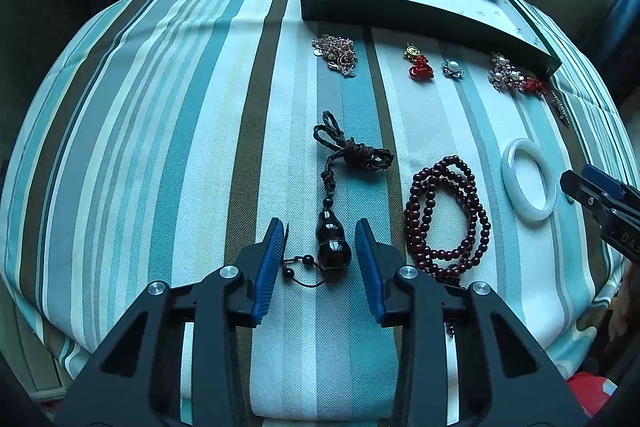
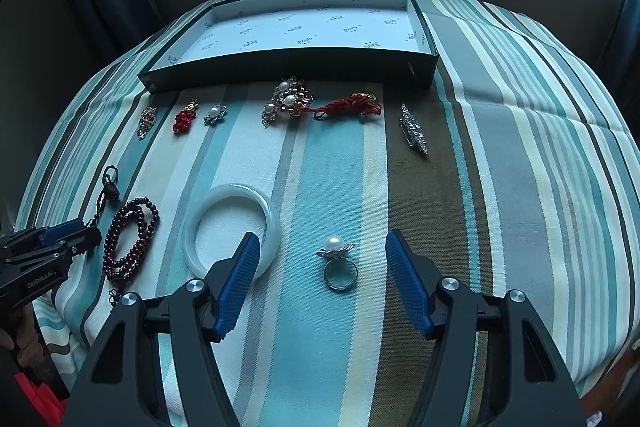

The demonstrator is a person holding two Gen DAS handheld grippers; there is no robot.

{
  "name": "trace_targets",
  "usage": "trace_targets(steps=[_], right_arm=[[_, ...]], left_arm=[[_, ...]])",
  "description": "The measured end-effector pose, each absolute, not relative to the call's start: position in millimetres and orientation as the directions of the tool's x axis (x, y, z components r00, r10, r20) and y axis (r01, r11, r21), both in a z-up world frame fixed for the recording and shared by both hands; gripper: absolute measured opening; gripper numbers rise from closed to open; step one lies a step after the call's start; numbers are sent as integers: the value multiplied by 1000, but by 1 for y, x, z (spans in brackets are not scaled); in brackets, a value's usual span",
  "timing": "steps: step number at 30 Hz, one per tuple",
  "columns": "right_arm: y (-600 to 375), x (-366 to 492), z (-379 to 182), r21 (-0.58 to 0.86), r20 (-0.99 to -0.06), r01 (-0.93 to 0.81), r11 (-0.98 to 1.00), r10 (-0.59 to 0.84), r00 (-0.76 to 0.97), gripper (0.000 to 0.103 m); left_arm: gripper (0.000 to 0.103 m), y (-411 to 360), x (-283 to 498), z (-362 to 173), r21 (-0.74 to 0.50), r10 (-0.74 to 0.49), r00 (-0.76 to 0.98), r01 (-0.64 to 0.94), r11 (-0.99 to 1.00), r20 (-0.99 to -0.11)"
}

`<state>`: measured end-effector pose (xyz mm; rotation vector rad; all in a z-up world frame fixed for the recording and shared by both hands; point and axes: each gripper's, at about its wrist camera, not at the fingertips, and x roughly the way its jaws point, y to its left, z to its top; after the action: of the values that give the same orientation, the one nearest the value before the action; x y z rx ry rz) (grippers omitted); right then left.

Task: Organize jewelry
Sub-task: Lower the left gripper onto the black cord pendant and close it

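Striped cloth [image 2: 320,347] | green box [image 2: 288,65]: paper lining only | jewelry outside

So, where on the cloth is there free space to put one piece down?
The box holds nothing. The striped cloth is bare left of the gourd pendant, and also right of the crystal brooch. It is crowded along the box front and around the bead bracelet and white bangle.
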<state>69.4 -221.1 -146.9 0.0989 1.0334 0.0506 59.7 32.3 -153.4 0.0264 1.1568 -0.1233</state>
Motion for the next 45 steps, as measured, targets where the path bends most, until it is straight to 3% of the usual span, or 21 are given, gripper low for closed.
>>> trace_targets(steps=[2,10,12,29,32,35,39,41,44,45], right_arm=[[-221,69,-147,106,-855,4,994,89,512,65],[-222,68,-147,114,-853,6,993,94,514,65],[-223,68,-148,118,-854,9,993,97,511,65],[-230,74,-154,127,-855,35,991,91,510,65],[-228,75,-154,137,-854,24,990,106,509,58],[-228,76,-155,140,-854,25,990,108,509,58],[-228,76,-155,142,-855,26,989,110,507,58],[-229,76,-155,143,-855,26,989,111,508,58],[-229,77,-156,145,-855,28,989,111,507,58],[-229,76,-157,146,-855,29,989,111,506,58]], left_arm=[[24,34,59,-153,-74,-114,392,116,991,-913],[22,26,56,-153,-39,-92,390,143,989,-916],[17,24,56,-153,-27,-83,391,147,989,-916],[17,39,67,-148,-41,-84,431,109,993,-898],[17,40,68,-152,-66,-106,416,109,992,-903],[17,39,68,-152,-73,-112,414,109,991,-903],[30,37,67,-152,-77,-115,410,109,991,-905],[31,36,66,-152,-74,-113,406,110,991,-907],[30,36,66,-153,-68,-109,406,114,991,-907],[26,36,66,-153,-65,-106,407,115,991,-907]])
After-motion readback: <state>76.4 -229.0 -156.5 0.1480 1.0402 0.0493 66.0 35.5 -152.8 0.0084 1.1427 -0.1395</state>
